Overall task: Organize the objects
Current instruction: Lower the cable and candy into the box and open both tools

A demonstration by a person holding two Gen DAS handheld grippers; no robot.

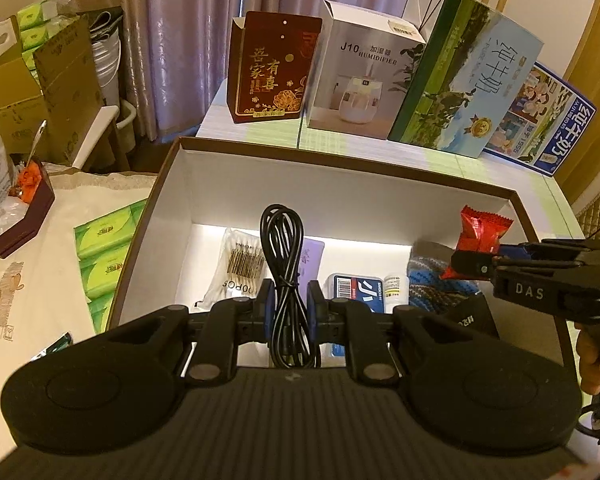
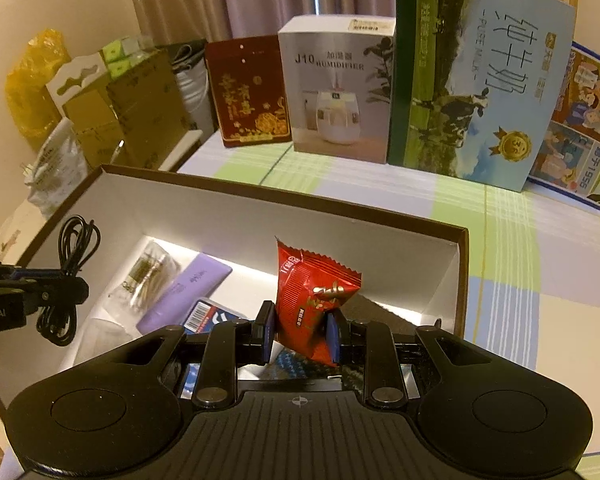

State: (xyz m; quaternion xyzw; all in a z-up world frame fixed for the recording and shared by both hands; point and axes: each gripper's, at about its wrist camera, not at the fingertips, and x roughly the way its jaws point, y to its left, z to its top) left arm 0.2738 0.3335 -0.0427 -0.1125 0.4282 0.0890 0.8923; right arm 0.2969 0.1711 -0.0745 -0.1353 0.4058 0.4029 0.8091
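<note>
Left wrist view: we hold the coiled black cable (image 1: 286,276) pinched at mid-bundle in the left tool (image 1: 291,312), above the open box (image 1: 340,184). It is light and limp. Our right tool (image 2: 300,336) pinches the crinkly, slippery red snack packet (image 2: 314,300) by its lower half.

White carton (image 1: 360,68): "J10 HUMIDIFIER", with Chinese characters beside it. Right gripper (image 1: 452,266) body: "DAS". Milk carton (image 2: 480,80): "PURE MILK", large Chinese characters, gold medal, number too small to read. Blue carton (image 1: 540,120): "1955". Cotton swab bag (image 1: 236,268): barcode, "00POS" upside down. Left gripper (image 2: 82,286) body: "bot.AI", cut off.
</note>
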